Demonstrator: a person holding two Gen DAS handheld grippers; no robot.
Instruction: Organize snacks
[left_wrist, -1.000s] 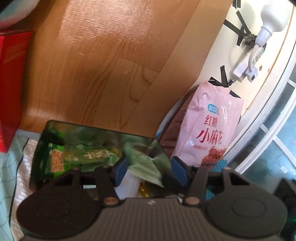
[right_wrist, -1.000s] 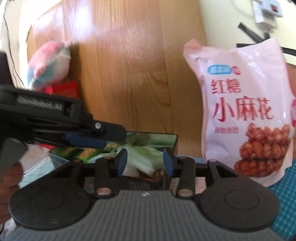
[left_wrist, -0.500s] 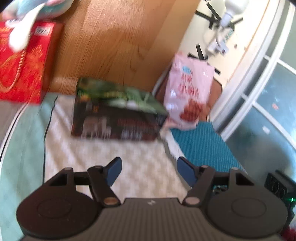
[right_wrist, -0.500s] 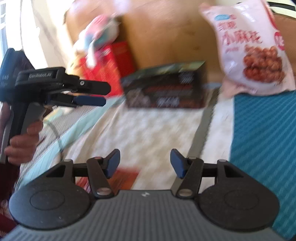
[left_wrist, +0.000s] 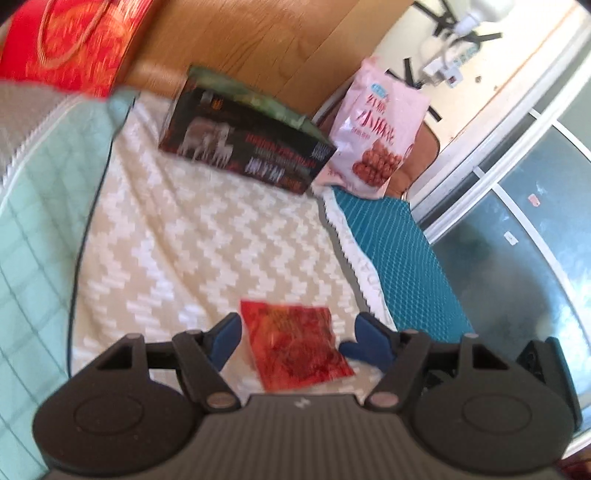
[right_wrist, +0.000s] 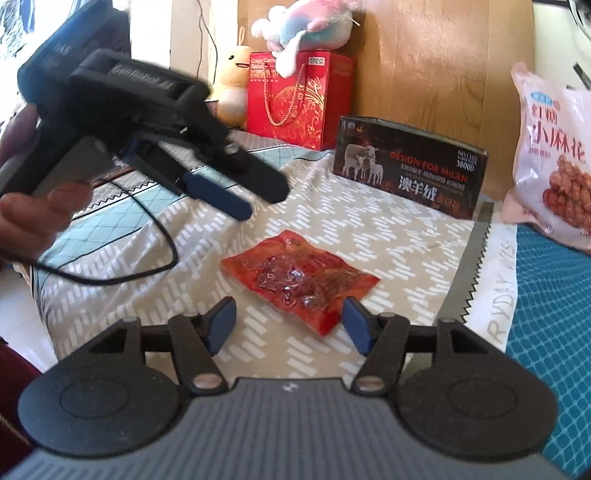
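A flat red snack packet lies on the patterned cloth. My left gripper is open, its blue fingers on either side of the packet and above it. My right gripper is open just in front of the packet's near edge. The left gripper also shows in the right wrist view, above and left of the packet. A black open box stands at the back with green packets inside. A pink snack bag leans upright to its right.
A red gift bag with plush toys stands behind left, against a wooden board. A teal mat lies right of the cloth. A black cable trails over the cloth at left.
Both grippers have drawn back from the black box and come down towards the red packet on the cloth. Both stay open.
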